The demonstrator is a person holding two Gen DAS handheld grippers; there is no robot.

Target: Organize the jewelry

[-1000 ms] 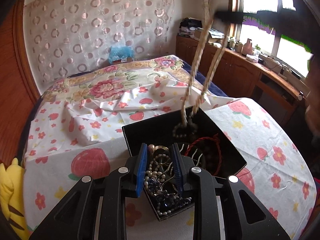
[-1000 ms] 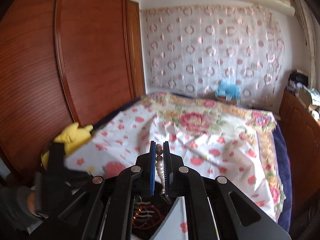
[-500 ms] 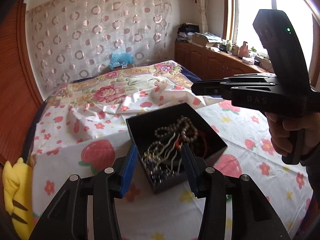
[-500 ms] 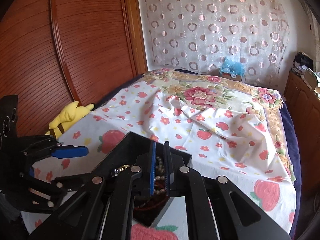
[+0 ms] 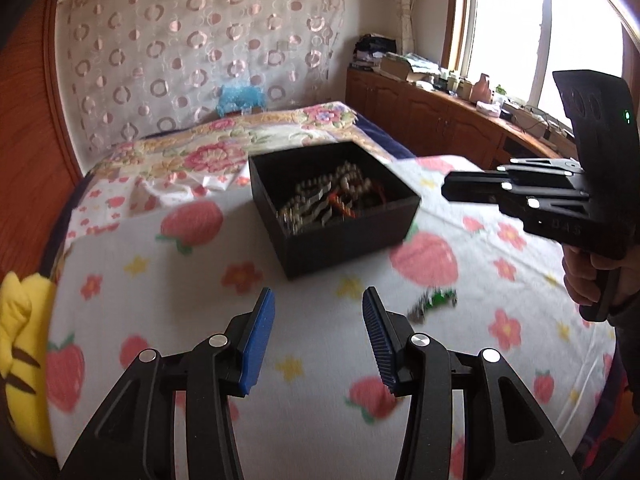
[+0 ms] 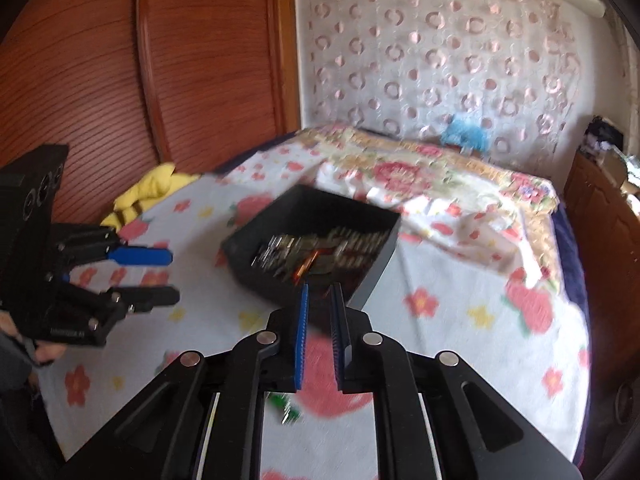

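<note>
A black open box [image 5: 336, 208] full of bead strings and other jewelry stands on the strawberry-print sheet; it also shows in the right wrist view [image 6: 316, 248]. A small green piece of jewelry [image 5: 434, 302] lies loose on the sheet in front of the box, to its right, and shows blurred under the right gripper in its own view [image 6: 286, 408]. My left gripper [image 5: 318, 336] is open and empty, low over the sheet short of the box. My right gripper [image 6: 320, 334] has its jaws a narrow gap apart with nothing between them; it also shows in the left wrist view [image 5: 452, 190], beside the box's right side.
A yellow plush toy [image 5: 22, 344] lies at the bed's left edge by the wooden wardrobe [image 6: 140, 60]. A wooden sideboard [image 5: 448, 120] with clutter runs under the window on the right. A blue object [image 5: 240, 98] sits at the bed's head.
The bead necklace that the right gripper held over the box now lies in the box. Both grippers have pulled back from the box. The left gripper has opened wider.
</note>
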